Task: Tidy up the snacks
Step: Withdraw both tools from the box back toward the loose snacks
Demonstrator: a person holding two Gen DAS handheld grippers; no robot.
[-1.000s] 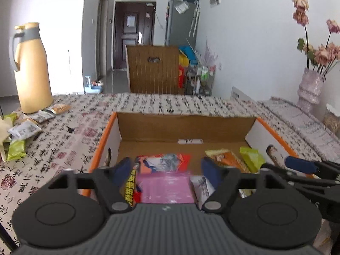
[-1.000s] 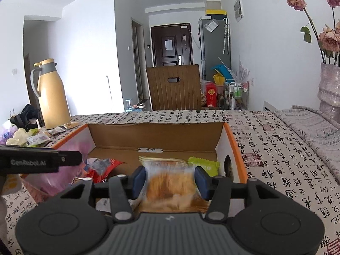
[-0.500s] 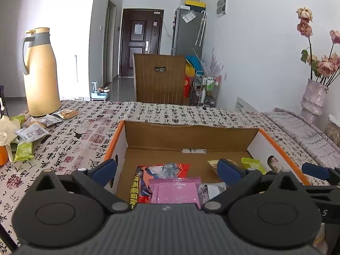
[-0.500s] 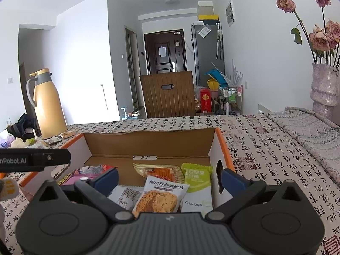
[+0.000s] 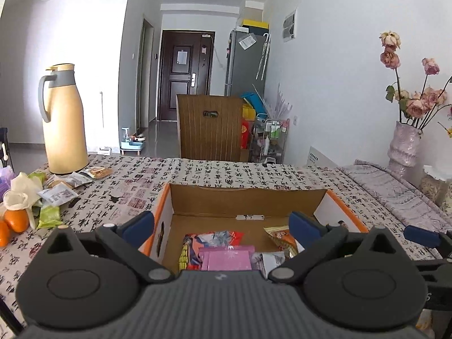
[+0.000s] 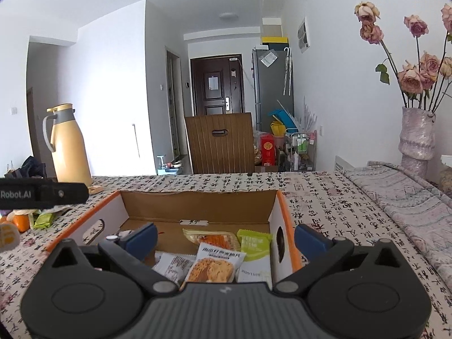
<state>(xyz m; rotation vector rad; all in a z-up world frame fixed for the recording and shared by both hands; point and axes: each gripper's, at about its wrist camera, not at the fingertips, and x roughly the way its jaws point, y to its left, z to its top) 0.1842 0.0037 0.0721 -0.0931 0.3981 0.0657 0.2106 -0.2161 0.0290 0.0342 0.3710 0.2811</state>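
The left hand-held gripper [image 5: 221, 223] and right hand-held gripper [image 6: 225, 236] both gape wide (nothing between their fingers).

The left gripper [image 5: 221, 223] hangs wide open over the cardboard box [image 5: 248, 197] (pink packet [image 5: 227, 260] inside, nothing gripped).

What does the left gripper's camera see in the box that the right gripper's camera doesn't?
Only the left wrist view shows the pink packet and the red packet beside it in the box. Only the right wrist view shows the green packet and the biscuit packet. Both show the box, the orange packet, the yellow jug, loose snacks near it, and open, empty jaws on the left gripper and right gripper.
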